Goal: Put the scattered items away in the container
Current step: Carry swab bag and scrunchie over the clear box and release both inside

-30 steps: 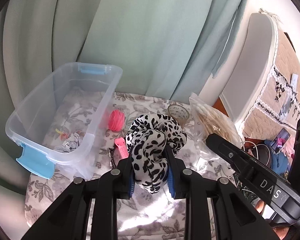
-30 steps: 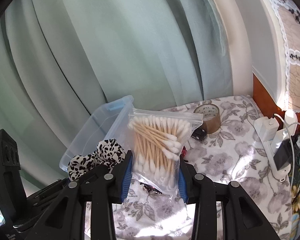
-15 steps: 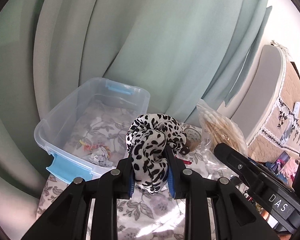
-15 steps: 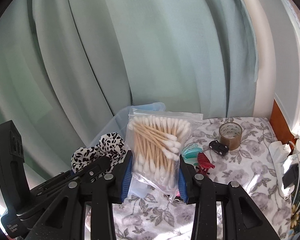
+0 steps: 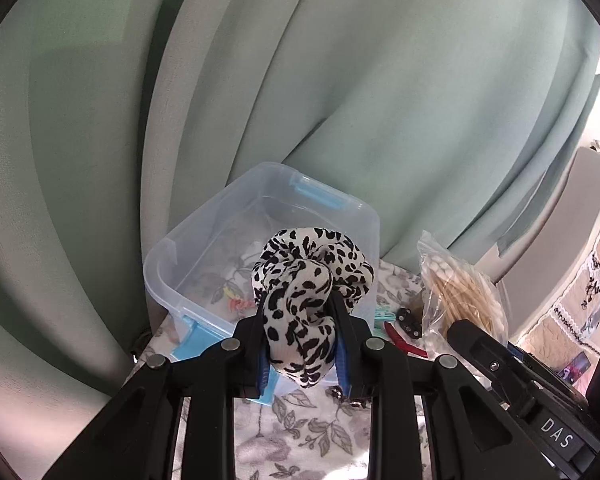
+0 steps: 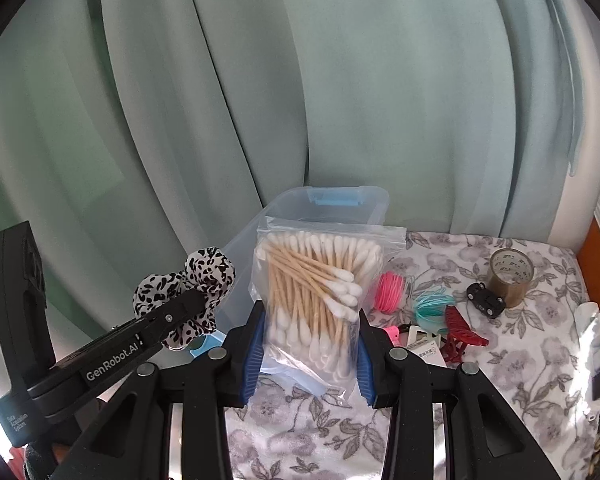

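Note:
My left gripper (image 5: 302, 344) is shut on a black-and-white leopard scrunchie (image 5: 308, 280) and holds it in the air in front of the clear plastic bin (image 5: 204, 236) with blue handles. My right gripper (image 6: 306, 354) is shut on a clear bag of cotton swabs (image 6: 316, 292), also held up, with the bin (image 6: 332, 204) behind it. The scrunchie (image 6: 188, 292) and left gripper show at the left of the right wrist view. The swab bag (image 5: 460, 292) shows at the right of the left wrist view. Small items lie on the bin's floor.
On the floral cloth (image 6: 520, 344) lie a pink cord coil (image 6: 388, 290), a teal coil (image 6: 432, 304), a red hair claw (image 6: 460, 330), a black toy car (image 6: 485, 299), a tape roll (image 6: 511, 276) and a white power strip (image 6: 596, 332). Green curtains (image 6: 300, 80) hang behind.
Both grippers have risen and pulled back with their loads. The bin now looks smaller and farther off in both views.

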The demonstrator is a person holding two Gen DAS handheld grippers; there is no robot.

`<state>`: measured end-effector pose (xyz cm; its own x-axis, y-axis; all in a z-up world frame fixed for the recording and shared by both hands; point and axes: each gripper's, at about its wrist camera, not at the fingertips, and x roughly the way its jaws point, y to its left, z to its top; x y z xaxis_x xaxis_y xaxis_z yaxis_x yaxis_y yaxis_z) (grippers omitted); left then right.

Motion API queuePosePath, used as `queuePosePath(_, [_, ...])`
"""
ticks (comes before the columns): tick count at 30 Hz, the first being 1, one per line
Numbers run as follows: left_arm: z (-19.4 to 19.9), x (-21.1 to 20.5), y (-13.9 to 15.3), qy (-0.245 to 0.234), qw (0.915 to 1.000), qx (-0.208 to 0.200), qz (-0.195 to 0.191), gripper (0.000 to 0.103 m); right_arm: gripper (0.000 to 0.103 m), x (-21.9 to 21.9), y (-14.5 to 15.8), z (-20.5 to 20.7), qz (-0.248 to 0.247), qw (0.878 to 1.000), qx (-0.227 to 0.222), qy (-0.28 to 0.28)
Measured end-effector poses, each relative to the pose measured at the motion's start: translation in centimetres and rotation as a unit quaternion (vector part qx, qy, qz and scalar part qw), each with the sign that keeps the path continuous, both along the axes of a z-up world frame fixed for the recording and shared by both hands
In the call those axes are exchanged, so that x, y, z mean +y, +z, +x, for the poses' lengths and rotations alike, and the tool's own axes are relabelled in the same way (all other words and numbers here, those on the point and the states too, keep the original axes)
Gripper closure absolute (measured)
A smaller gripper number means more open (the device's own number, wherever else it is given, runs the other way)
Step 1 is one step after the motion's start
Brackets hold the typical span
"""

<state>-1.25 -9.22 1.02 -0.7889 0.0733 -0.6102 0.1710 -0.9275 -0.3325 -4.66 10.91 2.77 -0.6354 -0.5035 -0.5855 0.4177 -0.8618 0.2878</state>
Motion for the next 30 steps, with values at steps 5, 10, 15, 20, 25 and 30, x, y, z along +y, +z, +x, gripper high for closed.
queuePosePath(5, [-0.4, -1.5, -0.9, 0.014, 0.9998, -0.007, 0.007, 0.076, 0.061, -1.9, -0.9, -0.6, 0.011, 1.000, -0.010, 0.020])
queuePosePath(10, [-1.0, -2.3, -1.4, 0.021, 0.9997, -0.013, 0.006, 0.076, 0.061, -3.4, -1.5, -1.3, 0.020, 0.999, -0.018, 0.036])
queuePosePath(15, [-1.7, -2.9, -1.9, 0.026, 0.9995, -0.019, 0.002, 0.076, 0.061, -4.8, -2.4, -2.2, 0.023, 0.998, -0.029, 0.048])
queuePosePath(20, [-2.3, -3.2, -2.6, 0.029, 0.9992, -0.027, -0.001, 0.076, 0.061, -5.8, -3.4, -3.2, 0.030, 0.997, -0.039, 0.058])
queuePosePath(25, [-2.9, -3.4, -3.3, 0.032, 0.9988, -0.036, -0.002, 0.076, 0.061, -5.8, -4.4, -3.8, 0.030, 0.996, -0.050, 0.063])
queuePosePath(30, [-5.0, -2.4, -3.9, 0.033, 0.9984, -0.046, -0.003, 0.076, 0.061, -6.1, -5.3, -4.5, 0.031, 0.995, -0.058, 0.069])
